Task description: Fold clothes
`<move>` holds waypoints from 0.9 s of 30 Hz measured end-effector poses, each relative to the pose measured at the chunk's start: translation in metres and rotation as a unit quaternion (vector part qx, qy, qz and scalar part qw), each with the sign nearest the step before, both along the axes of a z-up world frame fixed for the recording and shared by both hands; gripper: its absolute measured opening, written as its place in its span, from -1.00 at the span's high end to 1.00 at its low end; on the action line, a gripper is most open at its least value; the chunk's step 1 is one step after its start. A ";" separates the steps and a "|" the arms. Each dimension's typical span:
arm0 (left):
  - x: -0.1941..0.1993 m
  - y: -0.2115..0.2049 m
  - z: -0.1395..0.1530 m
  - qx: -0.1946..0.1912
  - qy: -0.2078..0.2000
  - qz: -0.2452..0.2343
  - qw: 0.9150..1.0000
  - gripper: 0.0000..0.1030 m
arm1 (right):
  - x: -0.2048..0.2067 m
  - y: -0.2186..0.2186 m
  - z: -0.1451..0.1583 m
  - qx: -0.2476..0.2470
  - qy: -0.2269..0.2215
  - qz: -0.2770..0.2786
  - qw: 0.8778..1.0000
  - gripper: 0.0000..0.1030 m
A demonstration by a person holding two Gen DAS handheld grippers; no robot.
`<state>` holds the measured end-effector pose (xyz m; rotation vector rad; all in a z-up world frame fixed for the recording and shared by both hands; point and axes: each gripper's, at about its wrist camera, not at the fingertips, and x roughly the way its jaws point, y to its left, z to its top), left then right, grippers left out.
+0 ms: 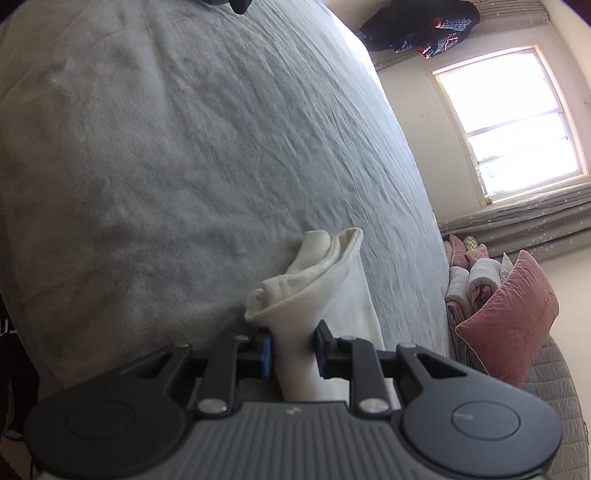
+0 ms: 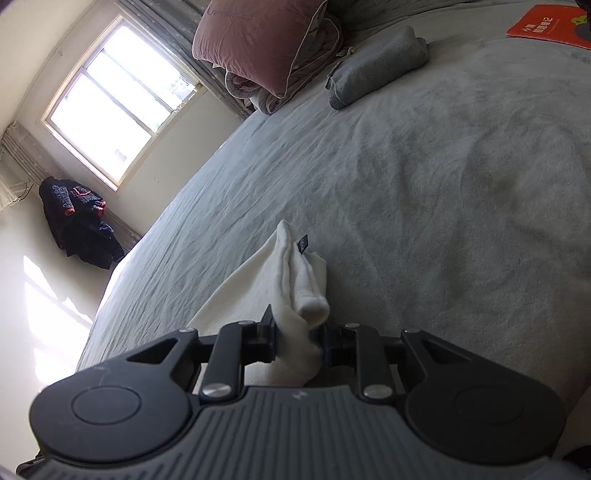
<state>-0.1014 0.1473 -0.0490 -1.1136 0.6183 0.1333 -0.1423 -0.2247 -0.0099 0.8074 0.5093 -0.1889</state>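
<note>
Two tools, one cream garment, a wide grey bed (image 1: pixel 184 155): you hold the cream garment (image 1: pixel 306 280) bunched at both ends, the left tool (image 1: pixel 293 350) clenched on a gathered fistful of its cloth and the right tool (image 2: pixel 299 341) clamped on another, with folded layers and a small dark label (image 2: pixel 303 243) poking out past the right fingers. The rest of the garment trails down and back out of both views, so how much of it lies on the bed, and whether a fold has been made in it, cannot be told from here. A grey folded piece (image 2: pixel 376 66) sits well away near the pink pillow (image 2: pixel 266 40) at the head of the bed (it already lies neat, whoever set it so), and a red booklet (image 2: pixel 546 26) rests at the far edge. For the handling in hand, keep both grips firm but work on the spread between them: draw the tools apart until the cloth between them hangs taut and flat, since each grasp now holds a rumpled wad and not a clean edge or corner. Keep the two ends level as you lay the cloth down, let the hanging part meet the bed before the held ends, and watch that thick fleece does not slide out of the pads under its own weight.
</note>
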 end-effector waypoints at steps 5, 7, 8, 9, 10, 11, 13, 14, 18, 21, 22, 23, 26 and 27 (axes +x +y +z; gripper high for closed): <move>-0.010 -0.002 -0.012 0.039 -0.040 -0.011 0.998 0.40 | 0.001 0.002 -0.012 -0.064 -0.015 0.024 0.998 0.47; -0.009 -0.005 -0.009 0.059 -0.051 -0.022 0.997 0.27 | 0.001 0.004 -0.011 -0.087 -0.027 0.021 0.996 0.21; -0.008 -0.006 -0.008 0.066 -0.057 -0.027 0.996 0.12 | 0.001 0.004 -0.009 -0.102 -0.032 0.014 0.994 0.09; -0.007 -0.008 -0.007 0.066 -0.062 -0.029 0.995 0.03 | 0.000 0.005 -0.008 -0.116 -0.038 0.008 0.992 0.05; -0.005 -0.009 -0.005 0.067 -0.067 -0.031 0.995 -0.14 | -0.001 0.006 -0.006 -0.137 -0.048 0.000 0.989 0.02; -0.004 -0.012 -0.003 0.072 -0.071 -0.032 0.994 -0.24 | -0.002 0.007 -0.004 -0.158 -0.058 -0.008 0.986 0.02; -0.003 -0.018 -0.002 0.090 -0.074 -0.031 0.993 -0.29 | -0.001 0.013 -0.001 -0.197 -0.071 -0.008 0.978 0.02; -0.004 -0.020 -0.002 0.101 -0.075 -0.028 0.992 -0.29 | 0.000 0.016 0.001 -0.216 -0.078 -0.007 0.973 0.02; -0.007 -0.030 -0.002 0.134 -0.083 -0.011 0.987 -0.25 | 0.007 0.037 0.005 -0.269 -0.107 0.029 0.957 0.02; -0.012 -0.029 -0.002 0.139 -0.083 0.006 0.987 -0.19 | 0.017 0.055 0.007 -0.292 -0.122 0.068 0.946 0.02; -0.015 -0.027 -0.002 0.138 -0.081 0.012 0.987 -0.16 | 0.021 0.062 0.007 -0.299 -0.126 0.082 0.942 0.07; -0.017 -0.026 -0.003 0.138 -0.079 0.017 0.987 -0.11 | 0.024 0.068 0.007 -0.306 -0.130 0.095 0.938 0.15; -0.015 -0.028 -0.003 0.138 -0.073 0.031 0.987 0.05 | 0.033 0.086 0.003 -0.321 -0.128 0.138 0.928 0.39; -0.016 -0.027 -0.004 0.138 -0.070 0.036 0.987 0.10 | 0.035 0.092 0.002 -0.325 -0.127 0.152 0.925 0.43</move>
